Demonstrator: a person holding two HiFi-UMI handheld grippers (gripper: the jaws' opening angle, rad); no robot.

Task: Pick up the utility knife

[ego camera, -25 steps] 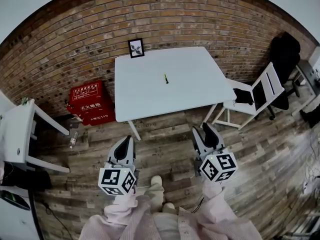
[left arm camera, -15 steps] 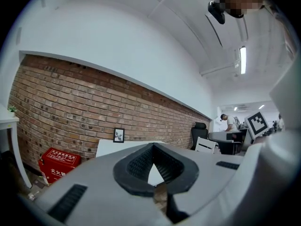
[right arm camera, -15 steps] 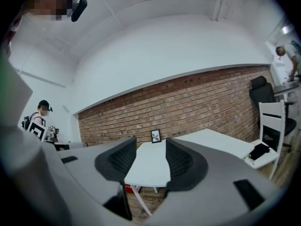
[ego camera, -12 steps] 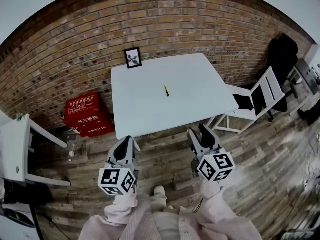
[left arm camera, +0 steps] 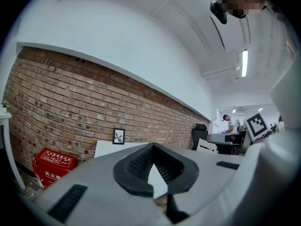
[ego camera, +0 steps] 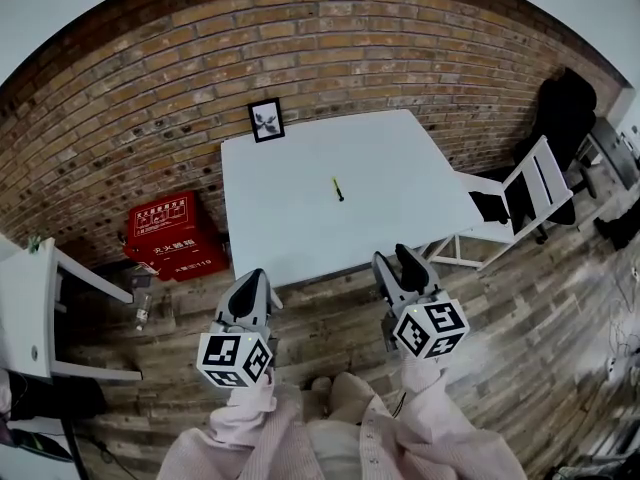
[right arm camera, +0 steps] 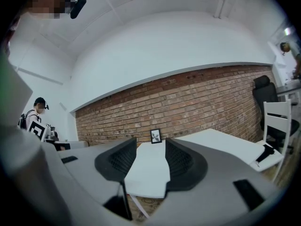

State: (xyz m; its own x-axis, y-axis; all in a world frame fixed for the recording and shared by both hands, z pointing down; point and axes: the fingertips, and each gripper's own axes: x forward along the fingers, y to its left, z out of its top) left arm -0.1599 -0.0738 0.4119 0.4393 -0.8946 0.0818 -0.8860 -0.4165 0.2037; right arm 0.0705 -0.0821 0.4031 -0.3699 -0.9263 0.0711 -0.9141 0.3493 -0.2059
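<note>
The knife [ego camera: 338, 189] lies flat near the middle of a white table [ego camera: 290, 218]. It is small, thin and dark, with a bit of yellow on it. Only bare white top is around it.

Both grippers are held low over the wood floor [ego camera: 330, 318], on the near side of the table and well apart from the knife. The near edge of the table lies between them and the knife. The left gripper [ego camera: 252, 281] points at the table's near left corner. In the left gripper view its jaws are pressed together at the tips, with nothing between them. The right gripper [ego camera: 397, 264] is near the table's near right side. In the right gripper view its jaws are spread, and only the table top shows through the gap.

A small black frame [ego camera: 266, 120] stands at the far left corner of the table, against the brick wall [ego camera: 330, 58]. A red box [ego camera: 170, 236] sits on the floor to the left of the table, by the wall. A white chair [ego camera: 520, 193] stands just beside the table's right side, with something small and black on its seat. A black chair [ego camera: 565, 108] is farther back on the right. A white side table [ego camera: 30, 298] stands at the far left.

In the left gripper view a person [left arm camera: 230, 124] is far off in the room behind a desk.
</note>
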